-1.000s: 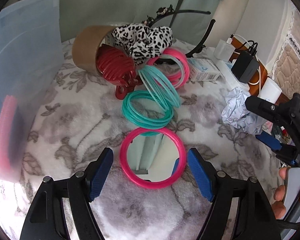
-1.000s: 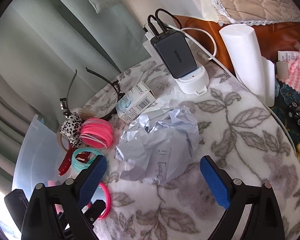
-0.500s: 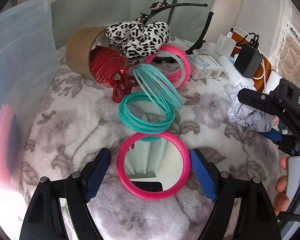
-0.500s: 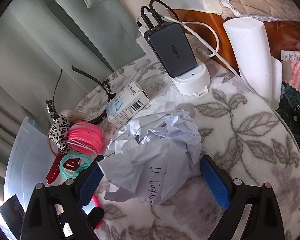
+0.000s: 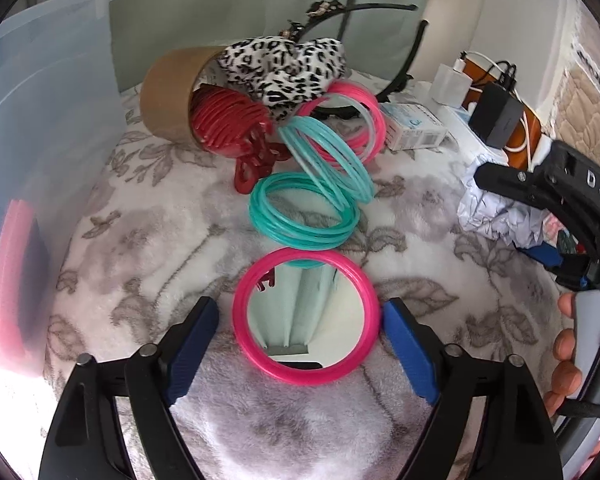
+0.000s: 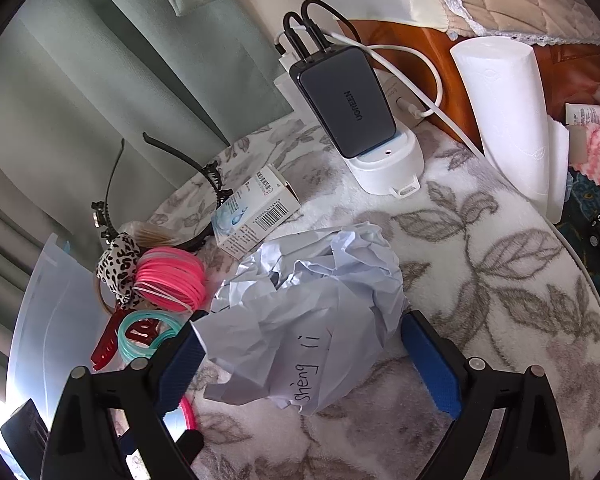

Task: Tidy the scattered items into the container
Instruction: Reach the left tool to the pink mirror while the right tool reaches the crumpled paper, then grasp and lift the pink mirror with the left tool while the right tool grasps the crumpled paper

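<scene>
Between the wide-spread left tongs lies a pink-rimmed mirror on the flowered tabletop, teal bangles just beyond; the right tongs, also wide, straddle crumpled paper. A clear plastic container stands at the left.

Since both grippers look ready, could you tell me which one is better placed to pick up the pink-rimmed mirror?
The left. Its open gripper already straddles the pink-rimmed mirror, one finger on either side. The right gripper is open around the crumpled paper instead, further from the mirror.
</scene>
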